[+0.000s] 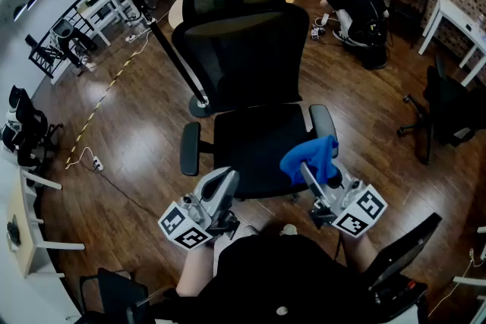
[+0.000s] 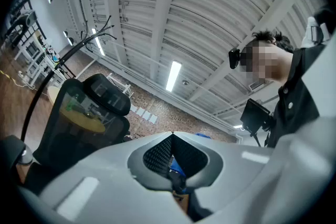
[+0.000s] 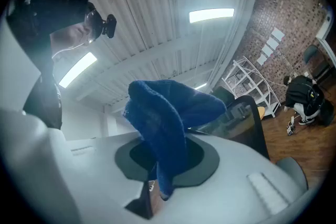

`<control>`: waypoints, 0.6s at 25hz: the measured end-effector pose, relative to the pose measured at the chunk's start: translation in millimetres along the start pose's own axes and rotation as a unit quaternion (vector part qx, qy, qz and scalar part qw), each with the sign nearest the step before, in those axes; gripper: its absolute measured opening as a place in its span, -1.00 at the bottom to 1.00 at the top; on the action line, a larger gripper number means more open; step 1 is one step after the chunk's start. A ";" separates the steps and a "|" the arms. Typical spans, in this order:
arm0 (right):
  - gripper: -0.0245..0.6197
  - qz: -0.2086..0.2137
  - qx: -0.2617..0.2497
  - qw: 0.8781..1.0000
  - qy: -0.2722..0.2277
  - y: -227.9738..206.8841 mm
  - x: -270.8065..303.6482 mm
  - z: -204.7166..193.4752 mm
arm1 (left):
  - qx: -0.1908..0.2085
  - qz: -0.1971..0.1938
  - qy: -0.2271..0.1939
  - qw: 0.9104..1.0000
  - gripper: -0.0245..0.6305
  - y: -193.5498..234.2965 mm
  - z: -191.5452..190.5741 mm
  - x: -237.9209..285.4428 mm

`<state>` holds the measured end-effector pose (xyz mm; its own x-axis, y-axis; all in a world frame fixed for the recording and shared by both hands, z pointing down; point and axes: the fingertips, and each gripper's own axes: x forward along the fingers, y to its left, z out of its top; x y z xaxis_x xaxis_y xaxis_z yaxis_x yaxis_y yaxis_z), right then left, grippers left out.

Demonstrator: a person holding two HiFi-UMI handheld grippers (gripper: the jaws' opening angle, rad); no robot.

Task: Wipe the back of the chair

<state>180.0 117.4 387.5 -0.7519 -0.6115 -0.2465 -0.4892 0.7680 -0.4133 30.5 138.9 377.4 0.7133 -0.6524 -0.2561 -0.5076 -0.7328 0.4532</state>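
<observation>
Wooden floor (image 1: 114, 140), dark boards, with the black office chair (image 1: 250, 49) standing near its middle, facing me. In the left gripper view the chair (image 2: 79, 118) fills the left side. In the right gripper view it (image 3: 241, 118) sits at right behind the cloth.

Backrest (image 1: 247, 61): black mesh, upright, headrest on top, nothing touching it. Seat (image 1: 254, 144) is just ahead of my knees. One armrest (image 1: 189, 149) on its left edge, the other armrest (image 1: 323, 121) on its right edge.

A black stand pole (image 1: 156, 30) slants down to the floor just left of the backrest. A second dark chair (image 1: 448, 106) stands toward the right edge of the floor. A person (image 1: 357, 0) in black crouches at the far right, near the brick wall.

Left tongs (image 1: 225, 180) are low, at the near left corner of the seat. Their own view shows the left tongs (image 2: 172, 136) with pads meeting at the tip and nothing between them.

Right tongs (image 1: 307, 171) are at the near right corner of the seat, beside the right armrest. Their own view shows the right tongs (image 3: 157, 165) clamped on the blue cloth (image 3: 163, 113), which bunches up above the jaws.

From the head view the blue cloth (image 1: 310, 158) hangs over the seat's right edge, well apart from the backrest.
</observation>
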 end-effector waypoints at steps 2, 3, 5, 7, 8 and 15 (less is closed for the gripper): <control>-0.75 -0.006 0.004 1.000 -0.003 -10.9 3.1 2.5 | 0.007 0.014 0.000 1.000 -0.93 11.7 3.5 -1.1; -0.75 -0.007 0.005 1.000 -0.004 -14.8 5.0 3.3 | 0.010 0.021 -0.001 1.000 -0.93 17.5 5.8 -2.3; -0.75 -0.009 0.004 1.000 -0.003 -18.9 9.7 3.2 | 0.014 0.031 -0.005 0.999 -0.93 29.4 11.3 -5.9; -0.75 -0.011 0.002 1.000 -0.001 -22.9 15.8 3.0 | 0.016 0.035 -0.010 0.999 -0.93 40.7 17.5 -7.3; -0.75 -0.013 0.000 1.000 -0.001 -25.4 19.6 3.6 | 0.018 0.034 -0.013 0.999 -0.93 45.8 20.9 -6.5; -0.75 -0.033 -0.033 0.999 0.001 -39.1 71.2 10.5 | 0.014 0.003 -0.023 1.000 -0.93 98.5 42.6 2.7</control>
<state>150.3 41.8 376.9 -0.7179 -0.6608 -0.2187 -0.5658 0.7370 -0.3697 -38.2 56.8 385.0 0.6874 -0.6644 -0.2933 -0.5250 -0.7337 0.4314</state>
